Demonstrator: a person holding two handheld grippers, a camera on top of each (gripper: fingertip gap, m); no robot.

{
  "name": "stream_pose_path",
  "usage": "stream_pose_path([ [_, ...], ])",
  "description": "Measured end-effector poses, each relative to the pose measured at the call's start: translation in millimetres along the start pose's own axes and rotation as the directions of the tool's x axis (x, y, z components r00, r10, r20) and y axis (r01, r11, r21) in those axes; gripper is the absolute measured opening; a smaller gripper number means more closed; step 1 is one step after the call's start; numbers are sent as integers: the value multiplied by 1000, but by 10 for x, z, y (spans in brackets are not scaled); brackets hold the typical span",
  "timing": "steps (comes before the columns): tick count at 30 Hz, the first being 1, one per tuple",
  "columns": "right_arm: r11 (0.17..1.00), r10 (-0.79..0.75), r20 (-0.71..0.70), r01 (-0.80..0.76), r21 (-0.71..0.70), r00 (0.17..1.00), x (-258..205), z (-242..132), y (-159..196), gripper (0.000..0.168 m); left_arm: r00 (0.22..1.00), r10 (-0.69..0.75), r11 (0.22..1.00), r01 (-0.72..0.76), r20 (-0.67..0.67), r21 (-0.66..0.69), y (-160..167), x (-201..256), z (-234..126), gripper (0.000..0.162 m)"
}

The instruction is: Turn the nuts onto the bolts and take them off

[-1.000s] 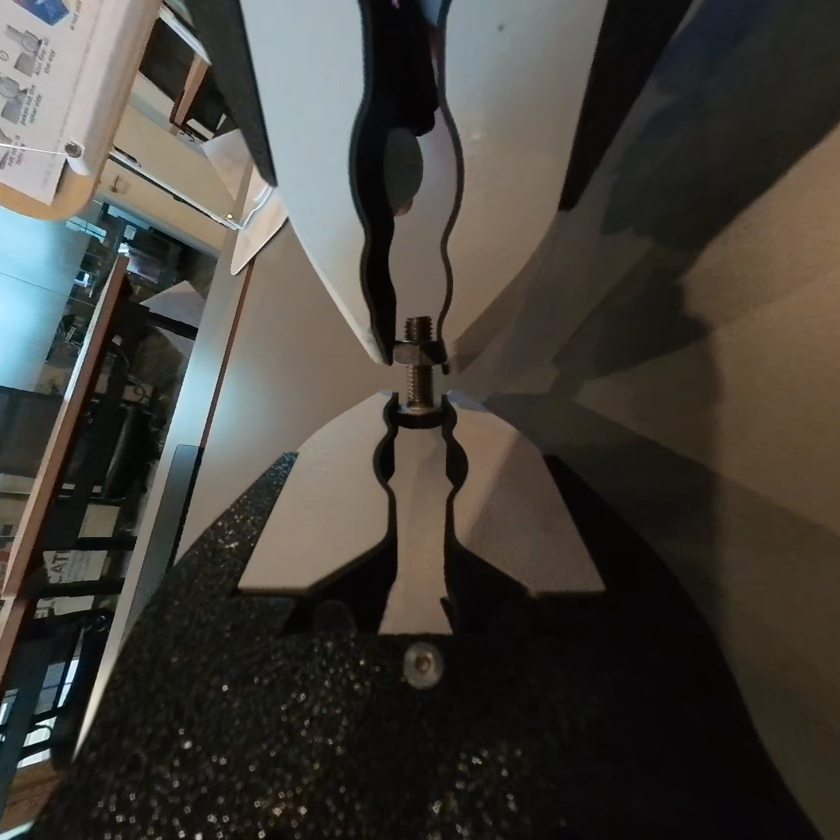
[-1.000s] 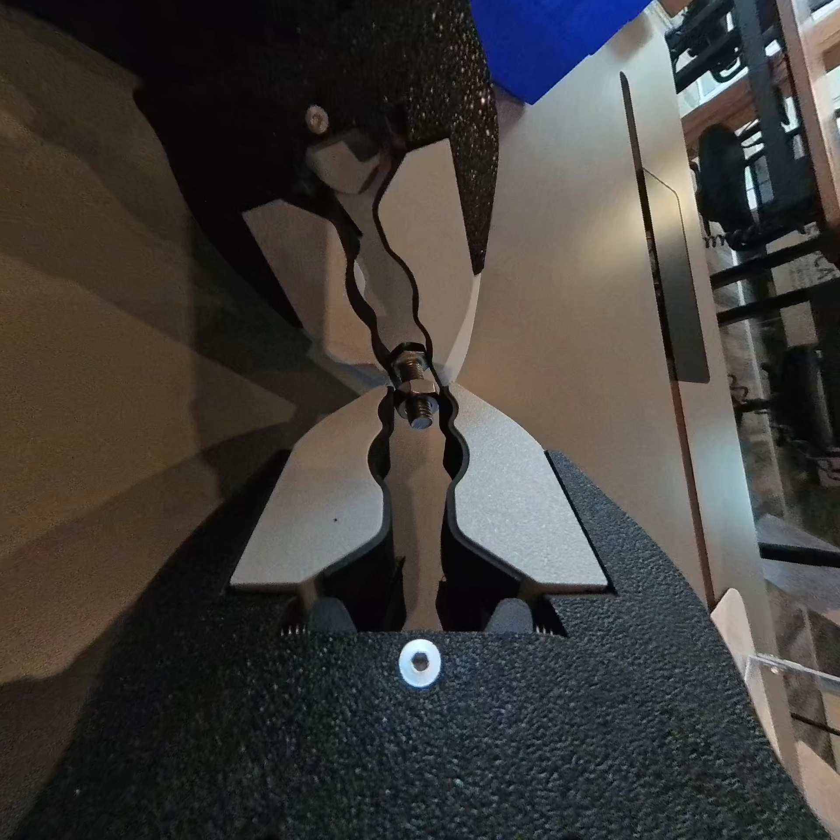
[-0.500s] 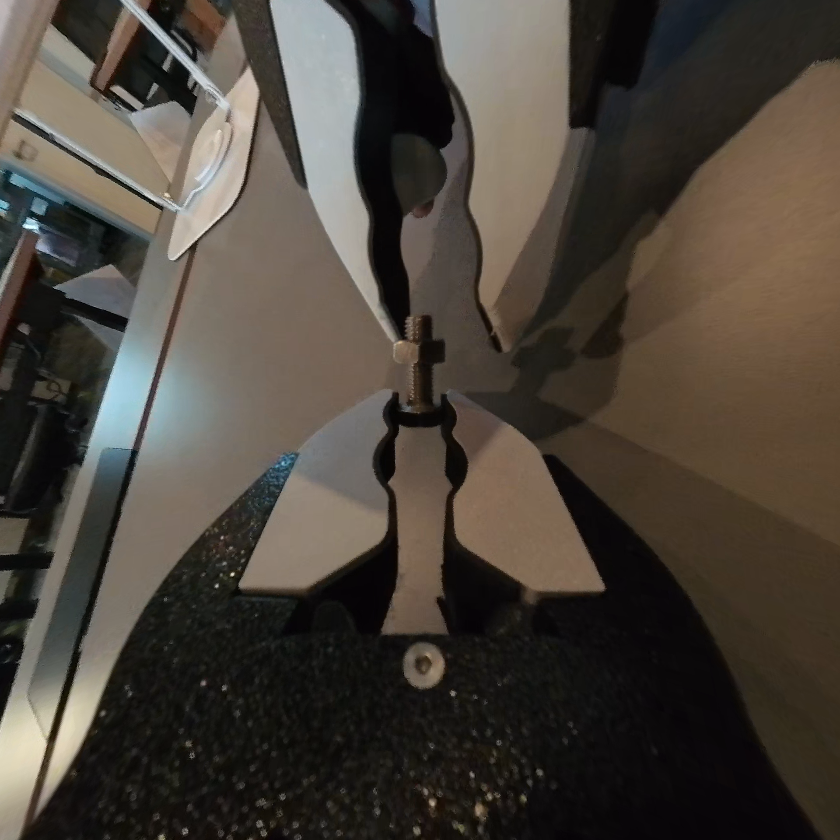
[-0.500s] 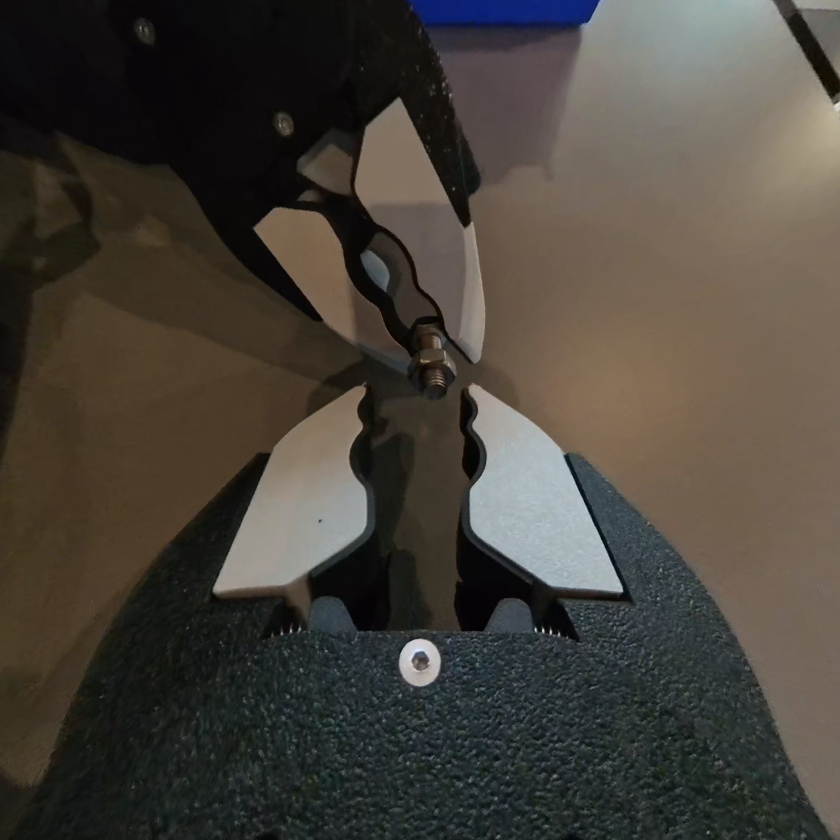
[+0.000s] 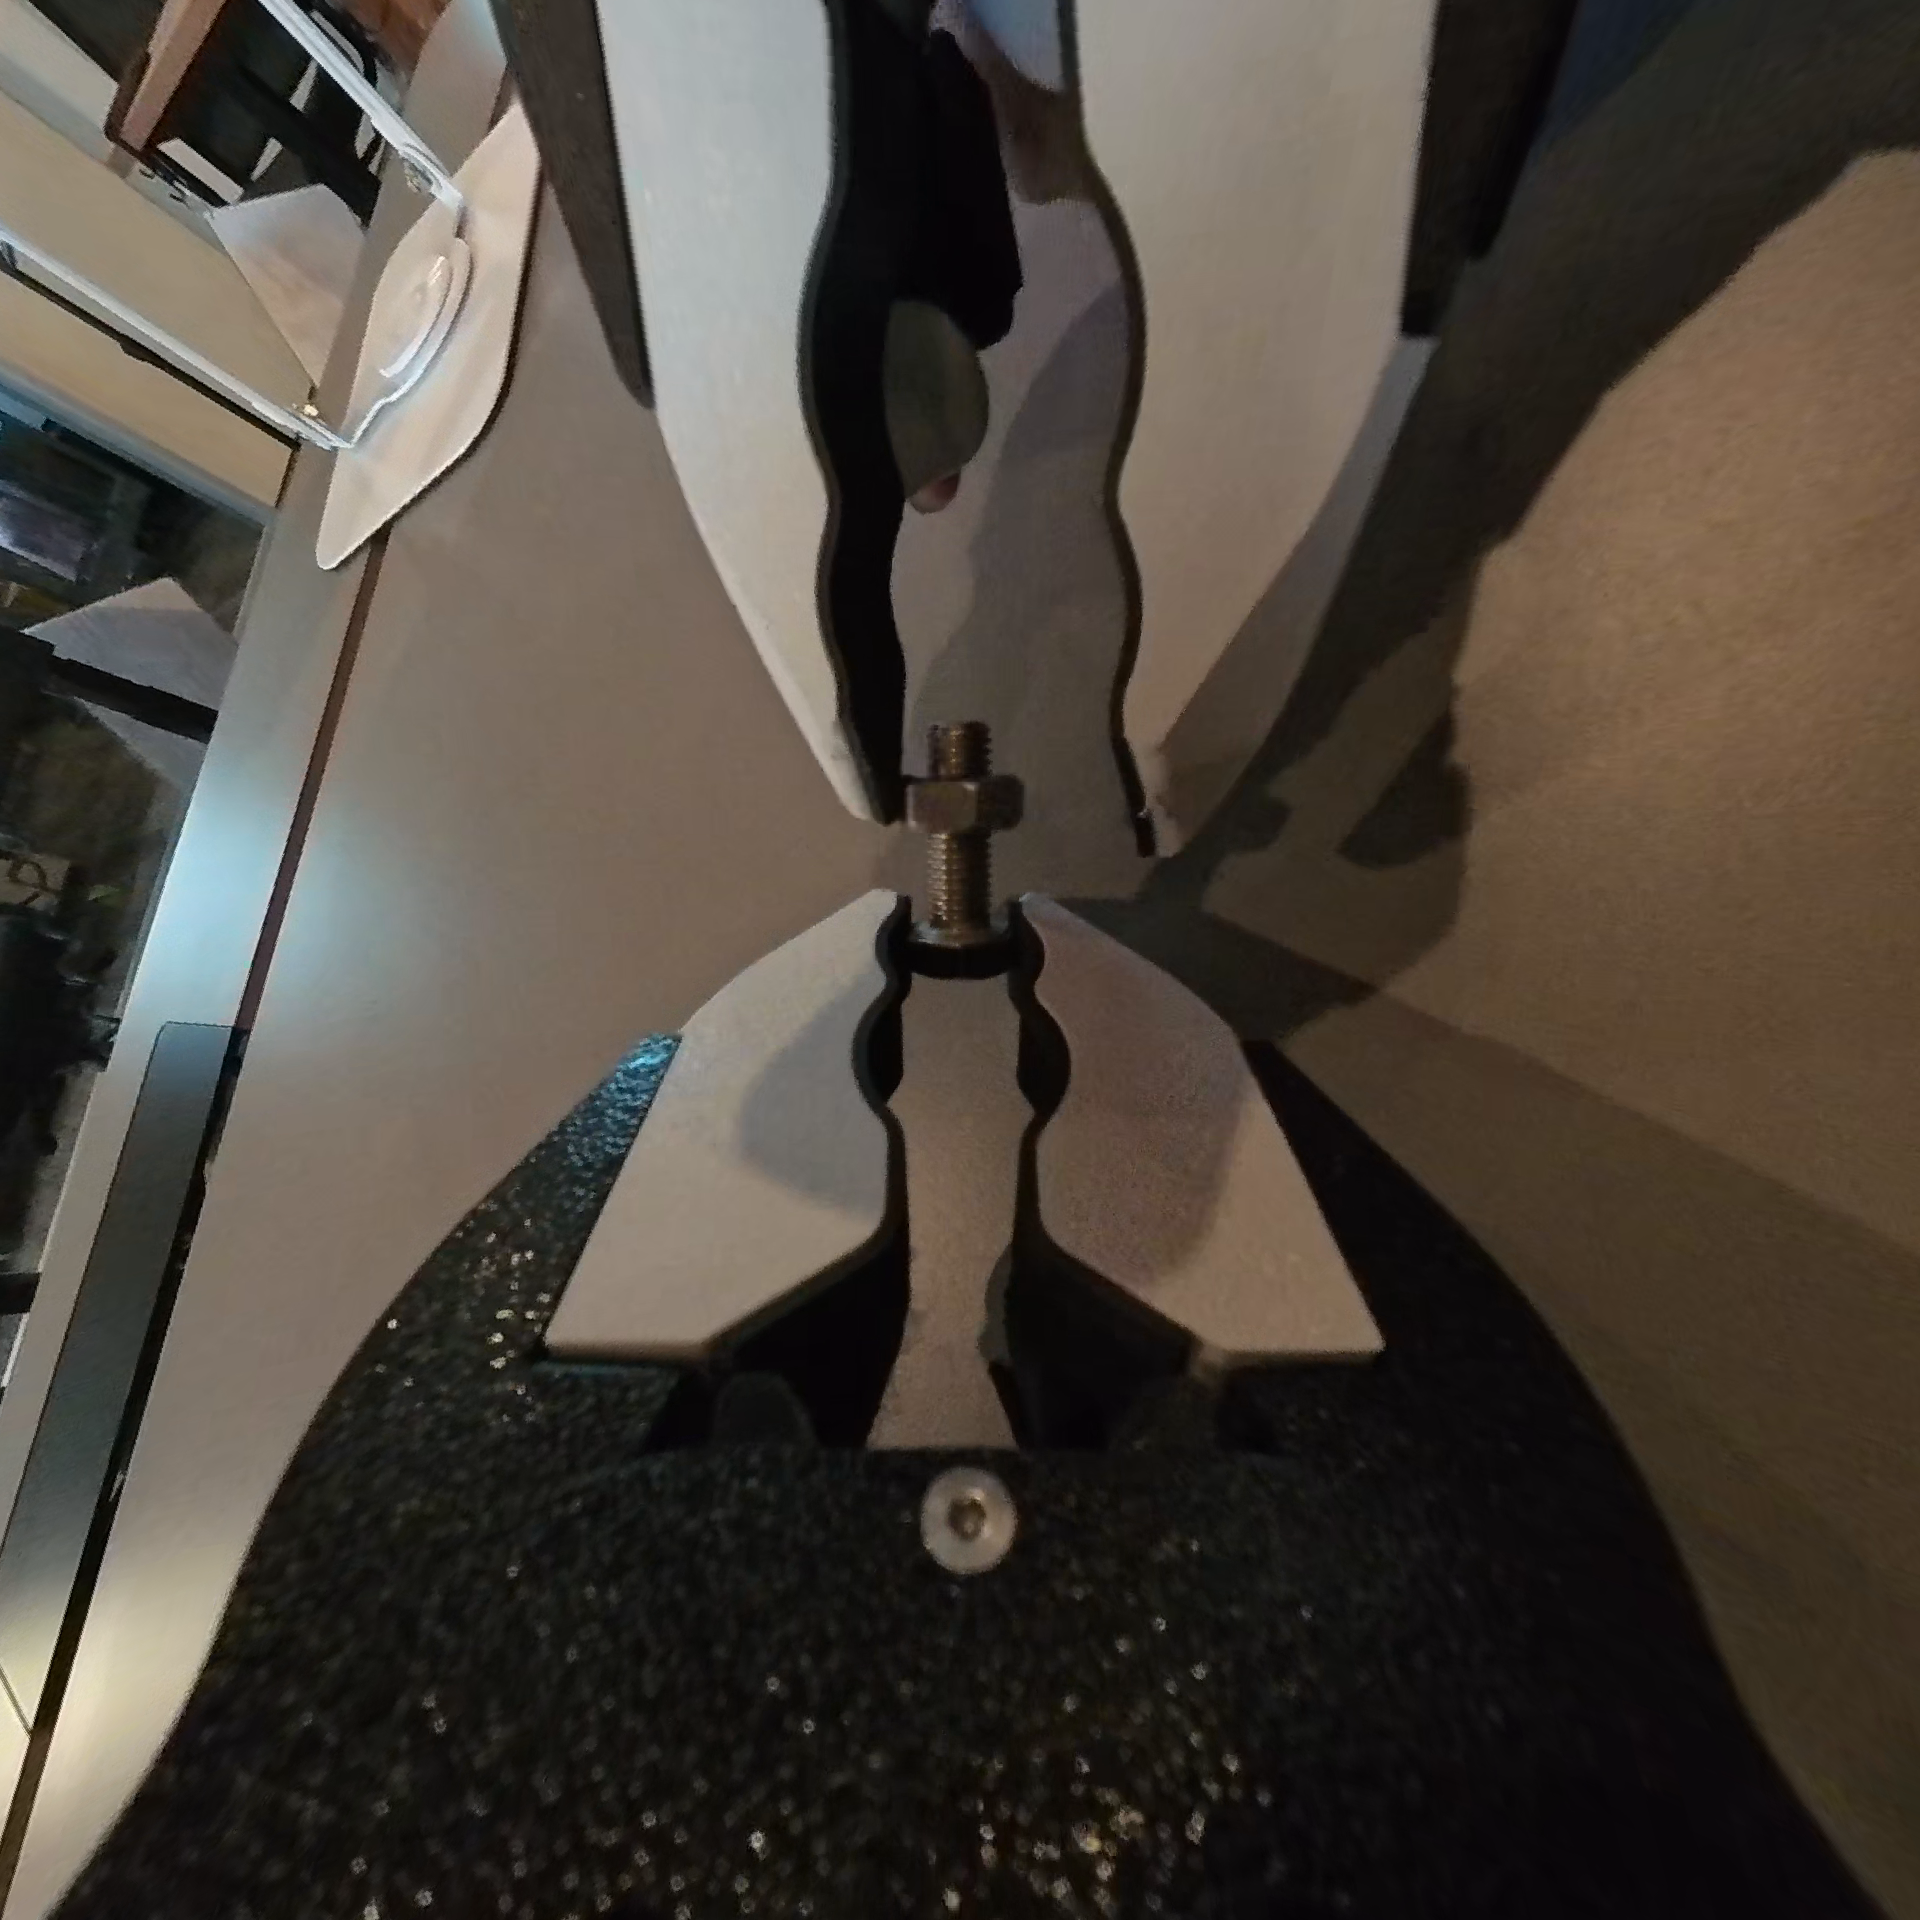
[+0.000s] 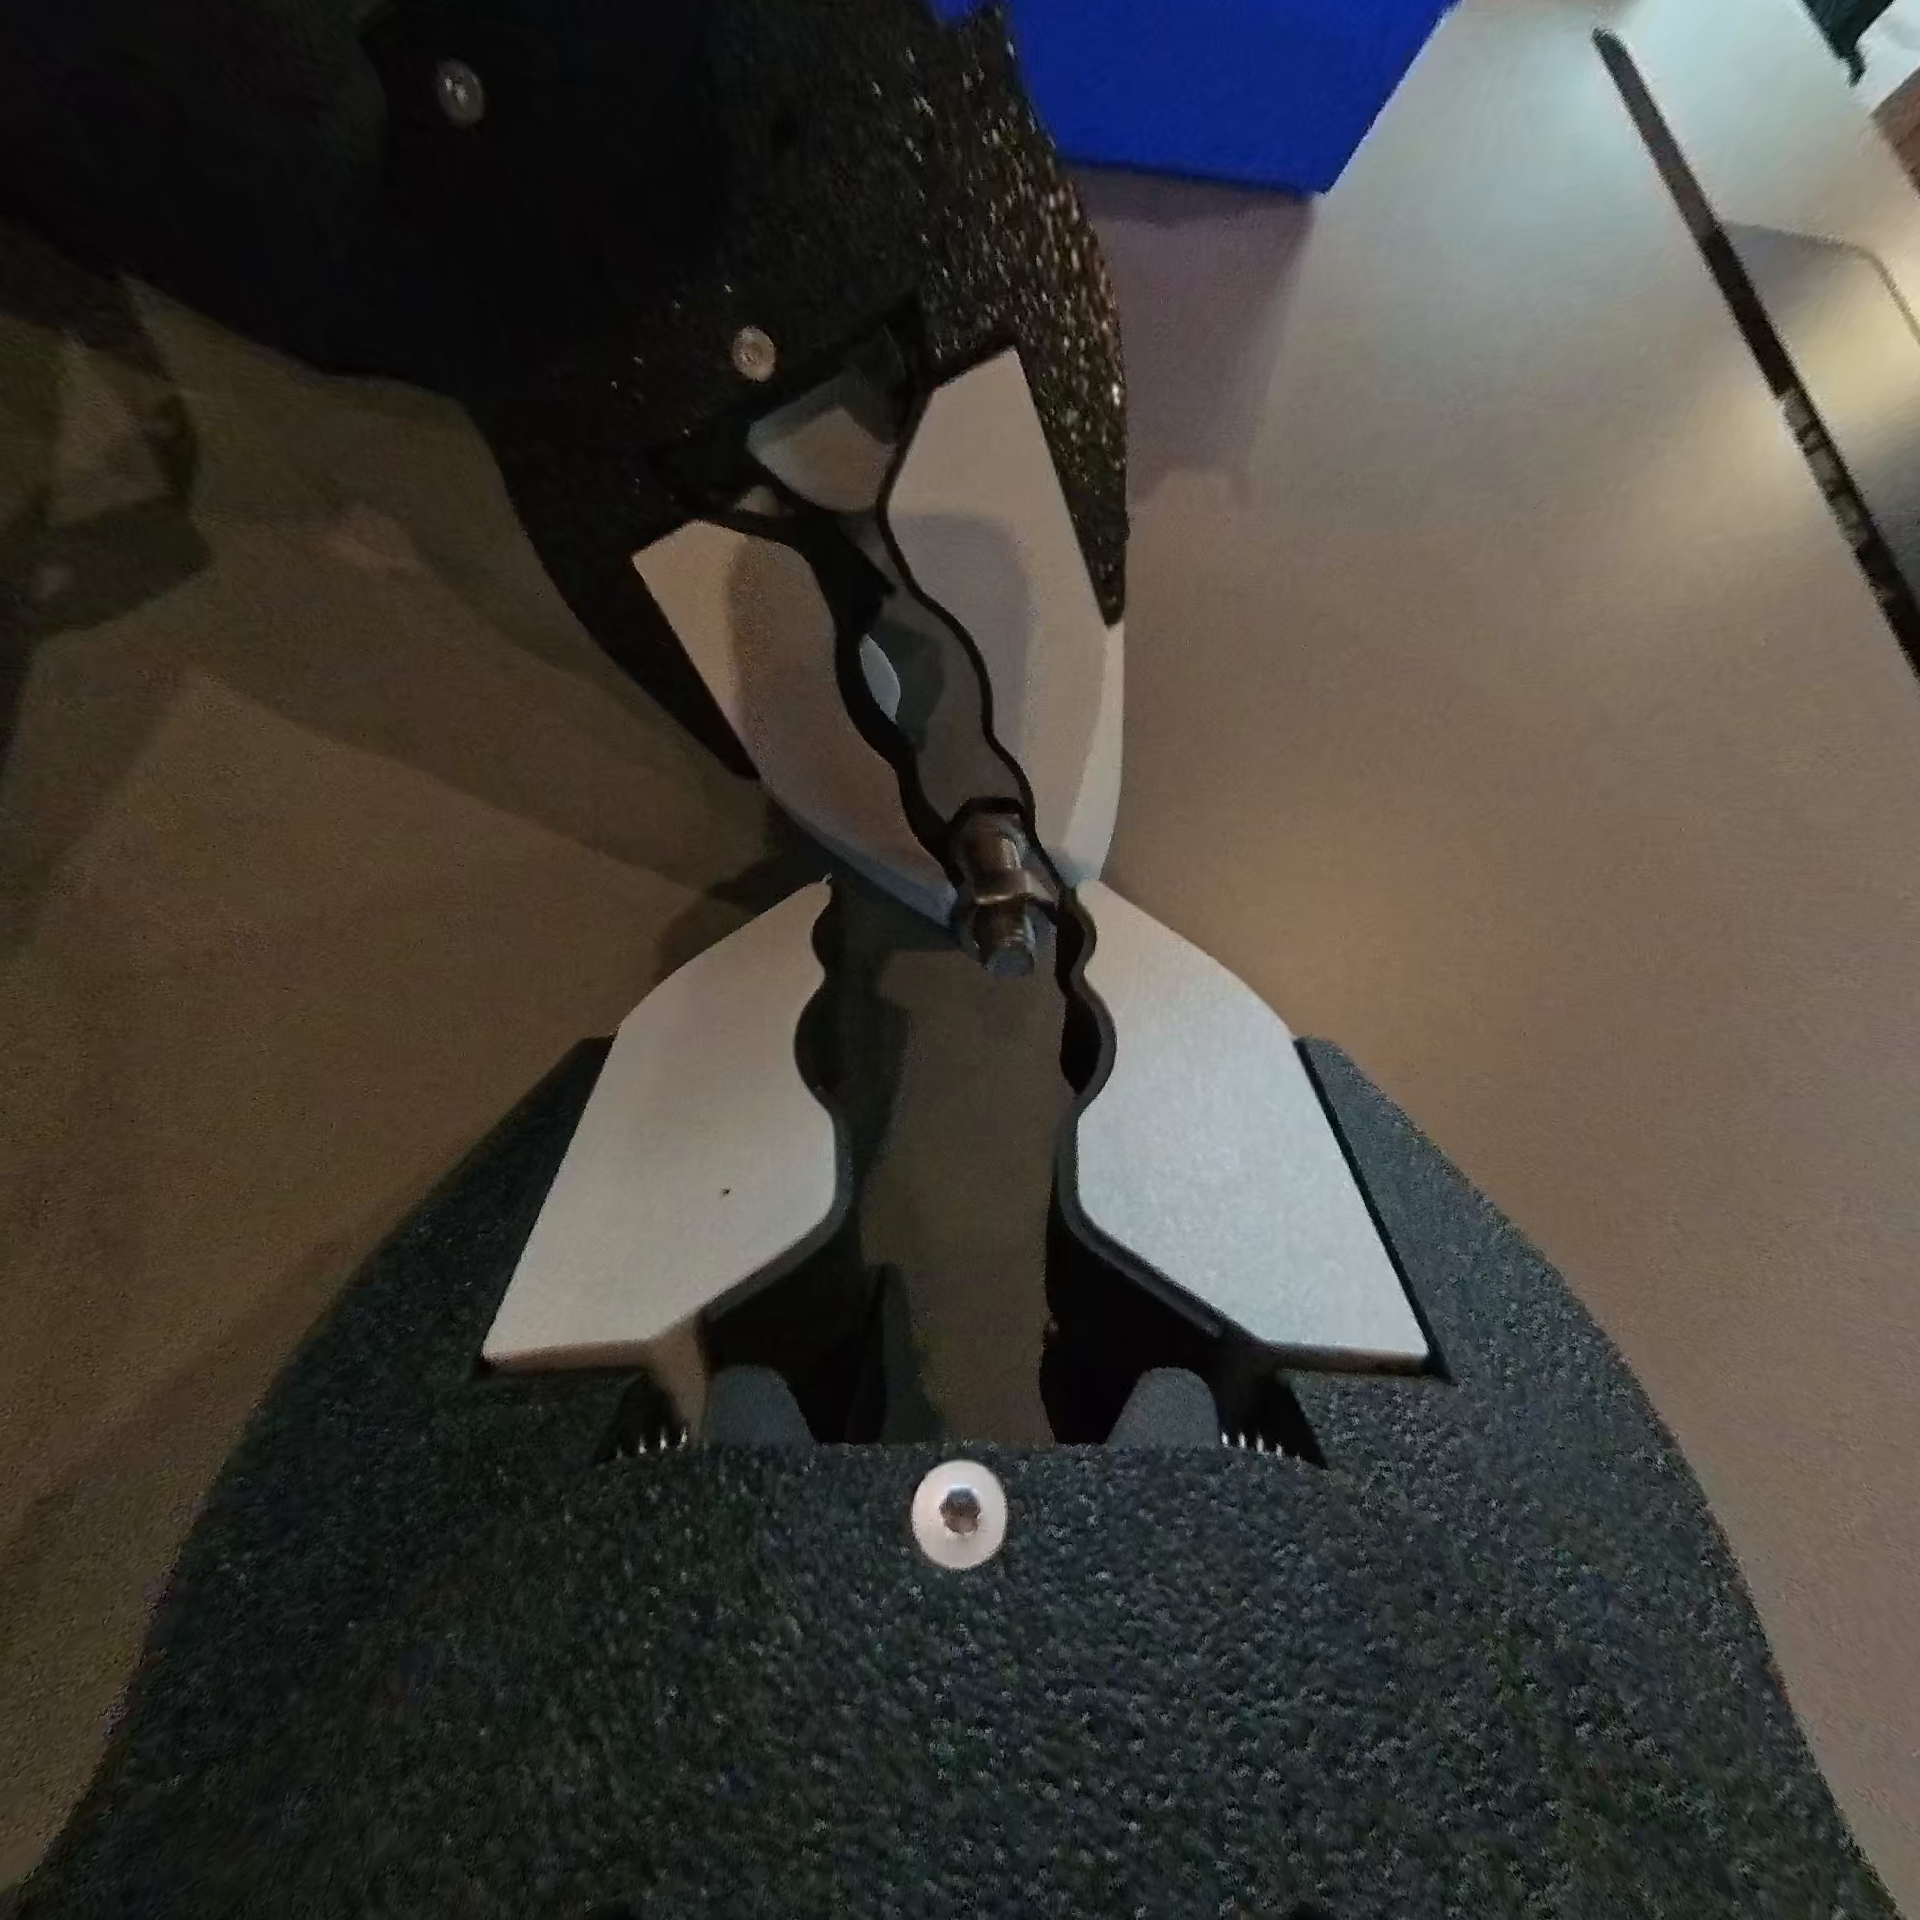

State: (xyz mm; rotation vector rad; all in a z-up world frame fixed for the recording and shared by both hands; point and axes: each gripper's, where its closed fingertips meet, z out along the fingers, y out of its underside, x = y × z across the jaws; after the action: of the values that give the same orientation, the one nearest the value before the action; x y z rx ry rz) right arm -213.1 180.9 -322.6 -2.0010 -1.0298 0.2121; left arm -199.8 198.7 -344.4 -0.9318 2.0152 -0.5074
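Note:
My left gripper (image 5: 958,920) is shut on the head of a steel bolt (image 5: 956,873), whose threaded shaft points away from it. A steel hex nut (image 5: 964,802) sits on the thread near the free end. My right gripper (image 5: 1013,816) comes in from the opposite side with its jaws open around the nut. One of its fingertips (image 5: 868,769) lies against the nut's side and the other stands apart from it. In the right wrist view the nut (image 6: 1006,891) and the bolt's end (image 6: 1013,961) sit near one finger of my open right gripper (image 6: 951,904), and the left gripper (image 6: 935,623) holds the bolt from above.
Both grippers hover over a beige table (image 5: 582,675). A blue bin (image 6: 1195,94) stands at the far end. A clear plastic stand (image 5: 405,343) sits by the table's edge, with a dark strip (image 5: 156,1195) along it. The tips of both grippers are at nearly the same place.
My right gripper let go of the nut and opened, drew back and turned, and now has its open jaws around the nut again. My left gripper has kept its hold on the bolt.

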Motion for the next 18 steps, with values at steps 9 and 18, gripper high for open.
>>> stream_pose_path([
  [9, 999, -33, -41, 35, 39, 999, 43, -61, -61, 33, 1000, -21, 1000, 21, -6, 6, 1, -1, -2, 17],
  [18, 993, 116, 80, -113, -38, 990, -27, 49, 151, 36, 1000, -8, 1000, 8, 1, 3, 2, 5, -1, 17],
])
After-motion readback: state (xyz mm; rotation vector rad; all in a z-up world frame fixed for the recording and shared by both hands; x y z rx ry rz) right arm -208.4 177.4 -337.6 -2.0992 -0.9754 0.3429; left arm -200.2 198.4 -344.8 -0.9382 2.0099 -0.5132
